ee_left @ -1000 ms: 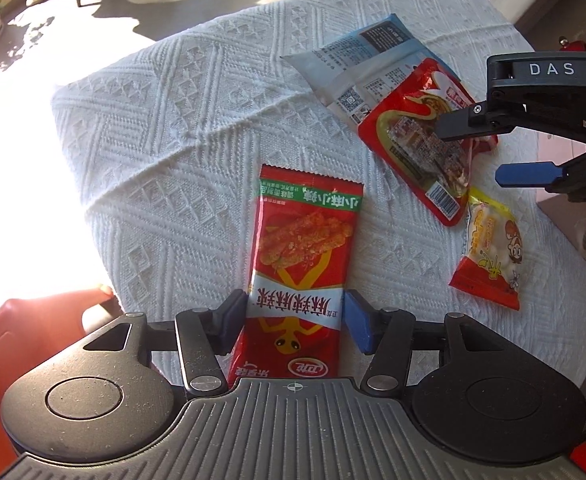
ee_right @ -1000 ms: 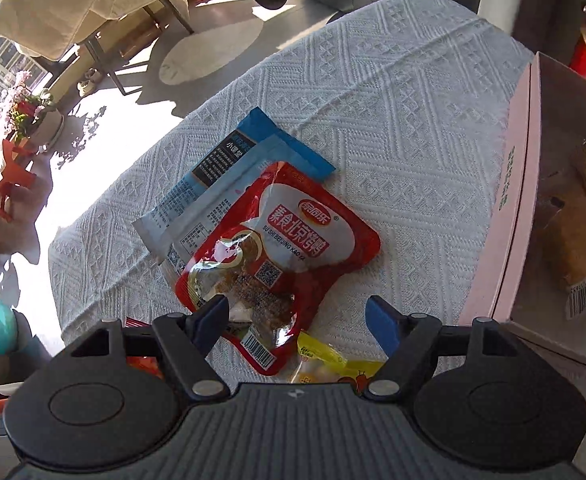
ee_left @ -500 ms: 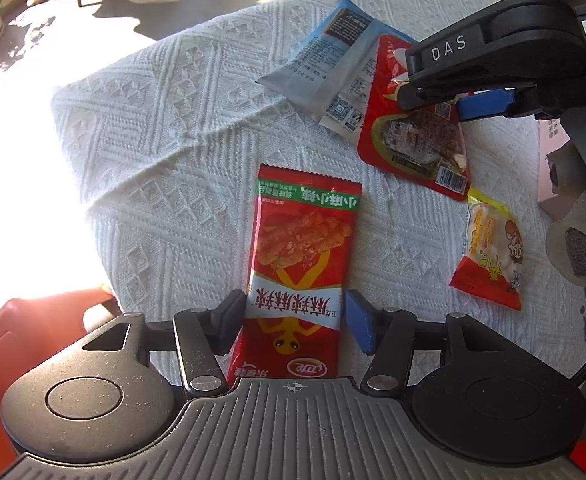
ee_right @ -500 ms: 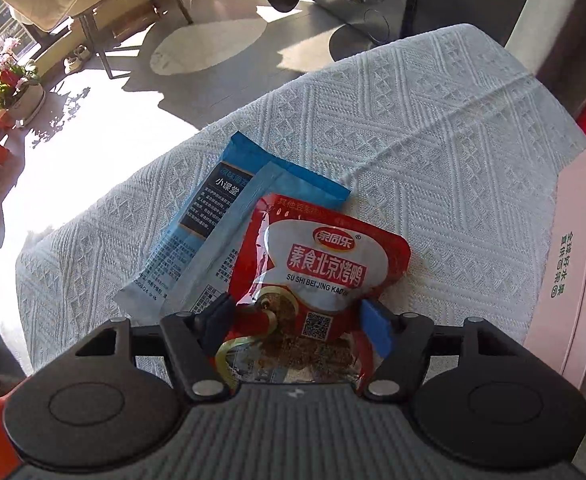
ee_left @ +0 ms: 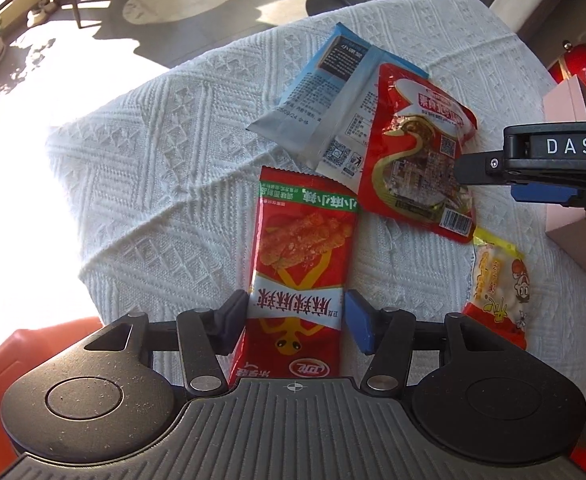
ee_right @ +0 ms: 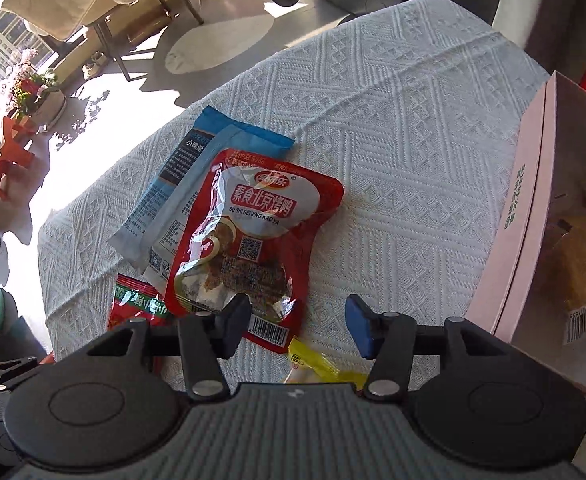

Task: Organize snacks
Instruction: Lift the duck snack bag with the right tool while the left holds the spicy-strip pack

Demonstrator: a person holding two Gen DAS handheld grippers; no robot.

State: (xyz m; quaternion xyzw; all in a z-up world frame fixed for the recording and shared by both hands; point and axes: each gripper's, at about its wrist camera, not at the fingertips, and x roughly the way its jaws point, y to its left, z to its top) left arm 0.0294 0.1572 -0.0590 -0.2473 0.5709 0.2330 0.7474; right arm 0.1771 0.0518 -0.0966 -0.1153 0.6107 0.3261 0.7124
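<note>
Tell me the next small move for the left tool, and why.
Probably close the left tool on the long red packet. Its fingers already straddle the packet's near end, open on either side, so no repositioning seems needed. The right tool is open beside the duck pouch, out of the way.

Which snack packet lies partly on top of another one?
The red roast-duck pouch: it overlaps the blue-and-white packet, while the long red packet and small yellow packet lie separately.

right gripper (ee_right: 297,326) opened and backed off, roast-duck packet (ee_right: 249,240) released on tablecloth (ee_right: 393,160)
</note>
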